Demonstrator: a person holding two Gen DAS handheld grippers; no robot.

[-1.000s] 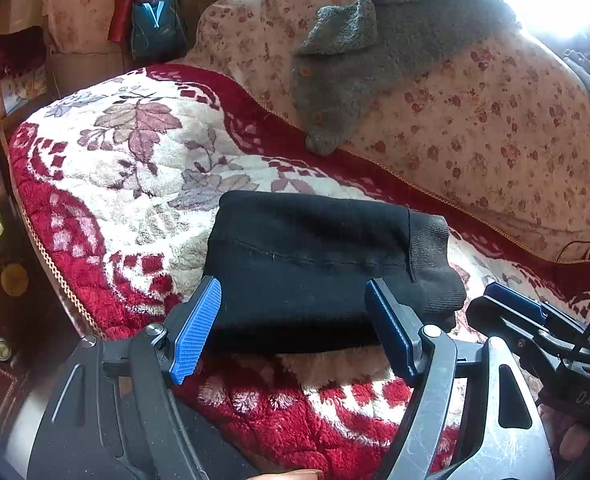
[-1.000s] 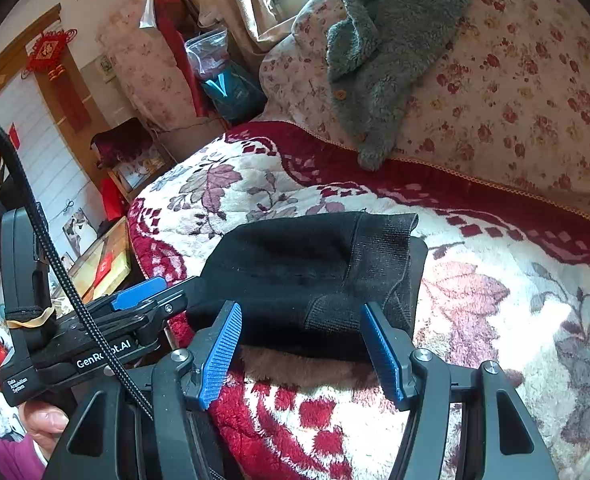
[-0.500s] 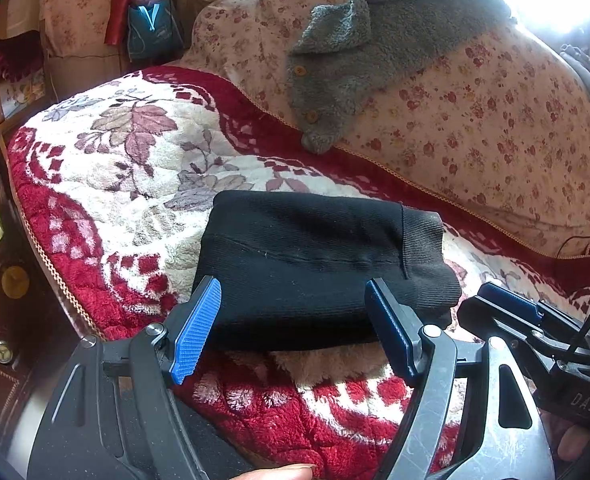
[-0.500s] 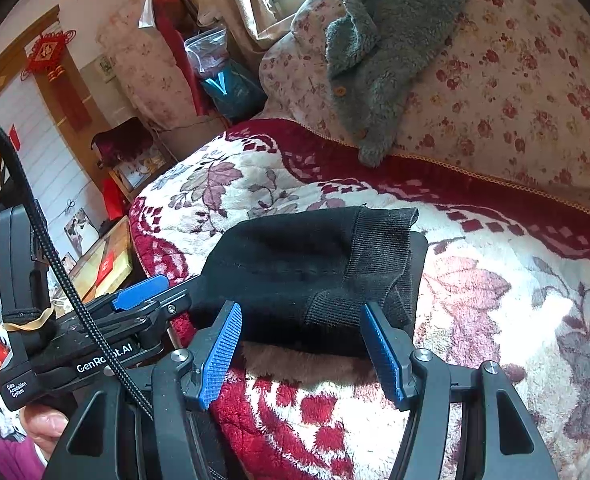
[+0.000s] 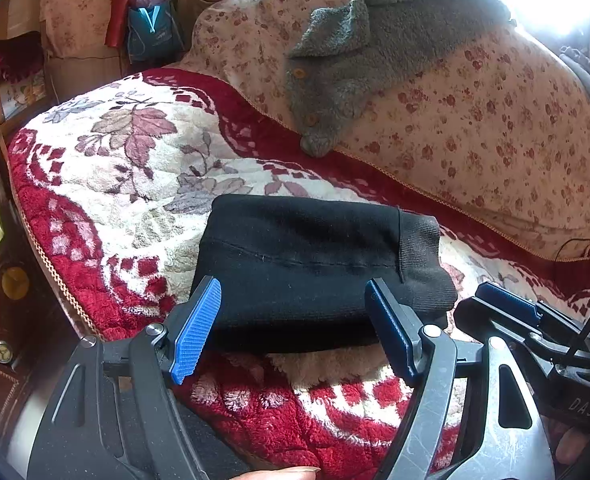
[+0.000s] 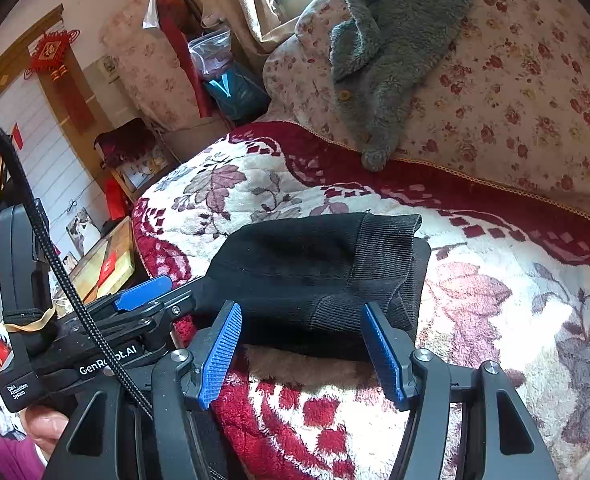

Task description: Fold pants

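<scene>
The black pants (image 5: 307, 264) lie folded in a compact rectangle on the red and cream floral blanket (image 5: 135, 168), ribbed cuff to the right; they also show in the right wrist view (image 6: 315, 276). My left gripper (image 5: 295, 332) is open and empty, just in front of the bundle's near edge. My right gripper (image 6: 303, 348) is open and empty, in front of the cuff end. The right gripper shows at the lower right of the left wrist view (image 5: 507, 308), and the left gripper at the left of the right wrist view (image 6: 143, 288).
A grey fleece garment (image 5: 359, 56) hangs over the floral sofa back (image 5: 495, 128). The blanket's front edge drops off at the left (image 5: 51, 268) toward dark wooden furniture. A teal bag (image 6: 235, 88) and clutter stand at the far end.
Both grippers have drawn back a little from the folded pants and stay open. The pants have not moved.
</scene>
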